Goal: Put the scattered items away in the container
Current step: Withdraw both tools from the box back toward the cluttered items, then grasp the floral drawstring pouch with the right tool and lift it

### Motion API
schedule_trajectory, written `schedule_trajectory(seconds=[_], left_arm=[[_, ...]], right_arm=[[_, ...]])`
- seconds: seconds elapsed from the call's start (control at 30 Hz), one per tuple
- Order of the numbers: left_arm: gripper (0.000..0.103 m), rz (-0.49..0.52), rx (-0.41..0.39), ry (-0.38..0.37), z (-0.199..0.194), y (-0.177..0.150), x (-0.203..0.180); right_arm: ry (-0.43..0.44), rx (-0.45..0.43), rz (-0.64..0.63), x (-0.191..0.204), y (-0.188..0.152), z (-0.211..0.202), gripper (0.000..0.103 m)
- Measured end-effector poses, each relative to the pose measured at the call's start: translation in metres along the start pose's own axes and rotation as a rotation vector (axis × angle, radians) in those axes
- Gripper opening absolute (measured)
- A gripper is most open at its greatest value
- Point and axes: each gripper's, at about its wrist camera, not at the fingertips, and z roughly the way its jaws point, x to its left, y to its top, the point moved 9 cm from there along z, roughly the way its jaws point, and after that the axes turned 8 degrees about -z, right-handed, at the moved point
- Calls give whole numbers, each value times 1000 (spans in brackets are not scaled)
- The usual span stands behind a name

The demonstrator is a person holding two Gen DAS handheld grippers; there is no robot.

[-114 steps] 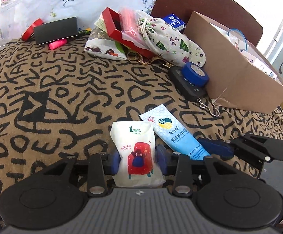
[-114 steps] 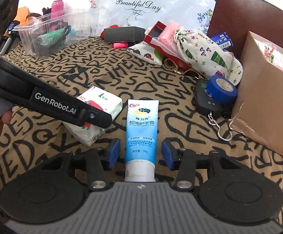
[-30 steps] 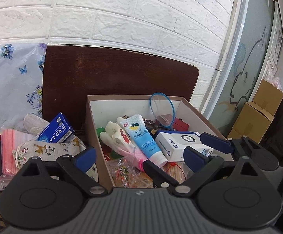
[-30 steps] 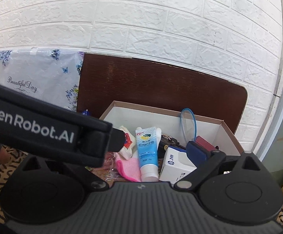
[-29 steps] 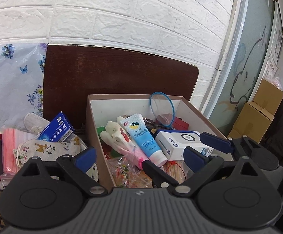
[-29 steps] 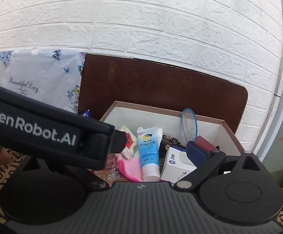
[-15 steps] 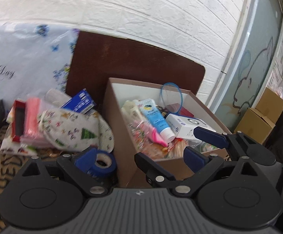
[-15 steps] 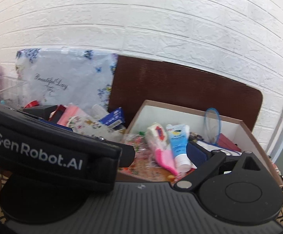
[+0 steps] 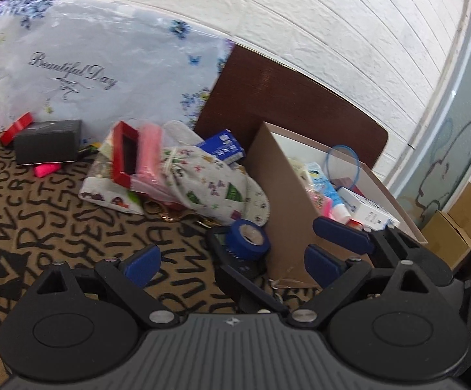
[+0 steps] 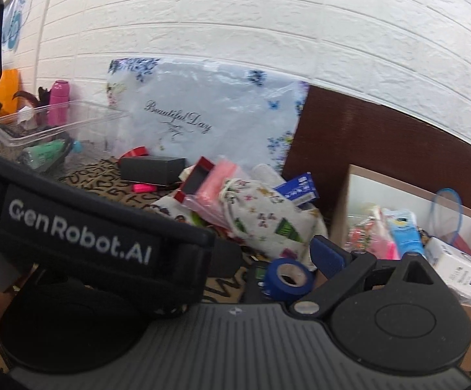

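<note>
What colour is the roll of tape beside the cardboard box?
The tape roll is blue; the left wrist view shows it best.

We see both views brightly and evenly lit, with daylight seeming to come from the right, where the frosted window [image 9: 456,123] glows pale. The white brick wall [image 9: 268,16] is washed out near the top. Shadows are soft and short, mostly under the near black gripper bodies. Both pictures are smeared by motion blur: the far clutter and the patterned cloth [image 9: 40,227] look soft, lettering on the floral bag [image 10: 177,117] stays readable. Fisheye bending curves the brick lines, and the corners fall dark.
</note>
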Motion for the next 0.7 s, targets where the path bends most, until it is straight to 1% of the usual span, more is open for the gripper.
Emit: schedule_trajectory(seconds=[0.1, 0.2, 0.33, 0.43, 0.53, 0.63, 0.7], left_arm=[[97, -21, -12, 18, 3, 8, 15], [97, -37, -31, 47, 7, 18, 30], [96, -53, -41, 51, 13, 30, 42], [92, -38, -40, 41, 21, 38, 42], [92, -13, -31, 15, 33, 45, 36], [87, 15, -18, -12, 49, 53, 28], [85, 30, -14, -34, 60, 60, 22]], right_arm=[[25, 8, -3, 10, 0, 9, 97], [31, 12, -12, 15, 2, 20, 97], [30, 17, -7, 14, 6, 36, 97], [26, 24, -9, 12, 7, 51, 97], [14, 32, -18, 11, 7, 65, 97], [-12, 41, -27, 8, 4, 82, 96], [-30, 48, -33, 5, 2, 93, 95]])
